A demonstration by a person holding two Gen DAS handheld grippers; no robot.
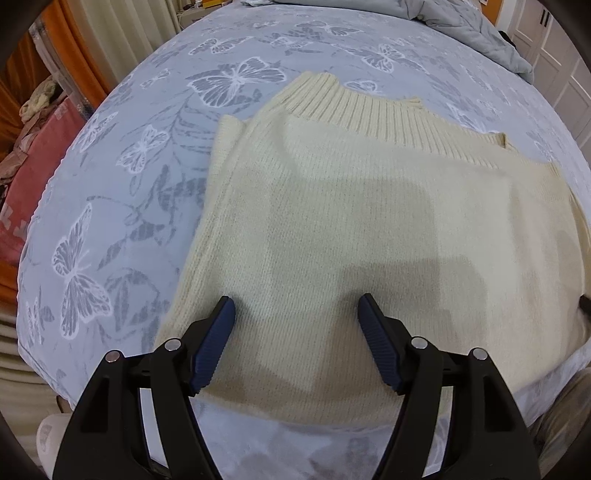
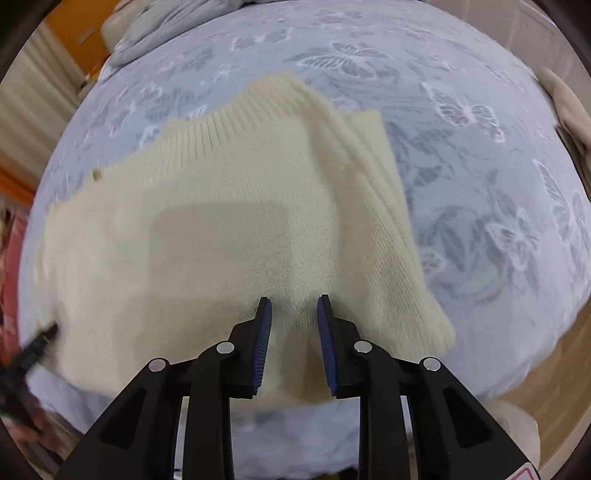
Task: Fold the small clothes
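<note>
I had the cream knitted sweater [image 1: 351,206] lying folded on the blue butterfly-print bedspread [image 1: 122,192], its ribbed band [image 1: 354,107] at the far end and its near edge close to the near edge of the bed. In the left wrist view my left gripper [image 1: 297,306] hung over the near left part of the sweater with its jaws spread wide, nothing between the blue pads [image 1: 212,347] but the knit beneath them; I could not tell whether the tips touched the fabric. In the right wrist view my right gripper [image 2: 294,304] was over the near right part of the sweater [image 2: 221,229], jaws parted only a little and gripping nothing, the picture blurred. A folded-in layer ran along the sweater's right side. A grey quilt [image 1: 461,22] lay bunched at the far end of the bed.
</note>
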